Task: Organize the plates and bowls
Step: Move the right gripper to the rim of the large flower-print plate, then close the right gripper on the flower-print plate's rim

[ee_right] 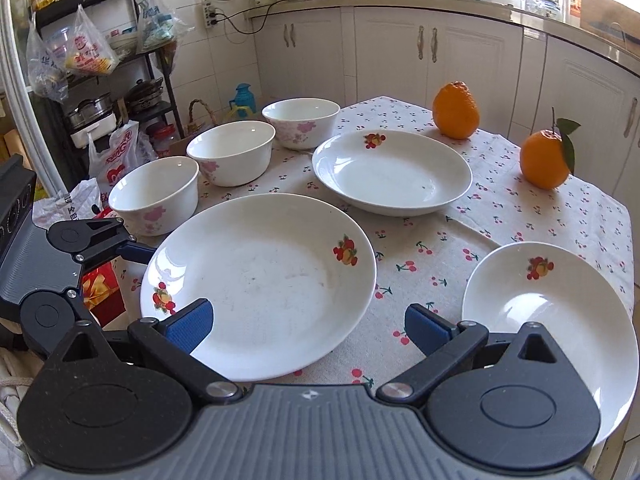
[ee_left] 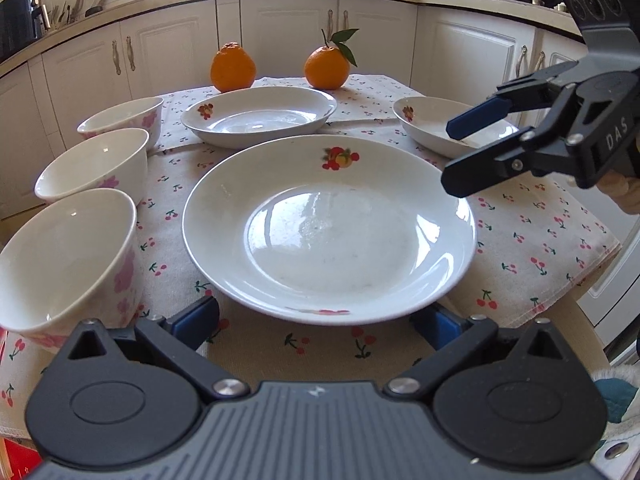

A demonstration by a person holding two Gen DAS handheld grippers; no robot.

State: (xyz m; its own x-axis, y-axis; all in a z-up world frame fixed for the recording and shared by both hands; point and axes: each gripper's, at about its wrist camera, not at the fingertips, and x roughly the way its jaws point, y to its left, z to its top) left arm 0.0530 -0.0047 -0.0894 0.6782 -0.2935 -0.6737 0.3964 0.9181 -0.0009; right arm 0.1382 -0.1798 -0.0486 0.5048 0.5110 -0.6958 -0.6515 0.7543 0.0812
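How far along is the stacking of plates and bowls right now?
Nothing is stacked yet. Three plates, including the large plate, and three bowls lie separately on the tablecloth. Both the left gripper and right gripper are open and empty. All stacking remains.

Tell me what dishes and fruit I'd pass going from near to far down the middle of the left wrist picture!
Big plate → oval dish → two oranges, side by side at the far edge of the cherry tablecloth.
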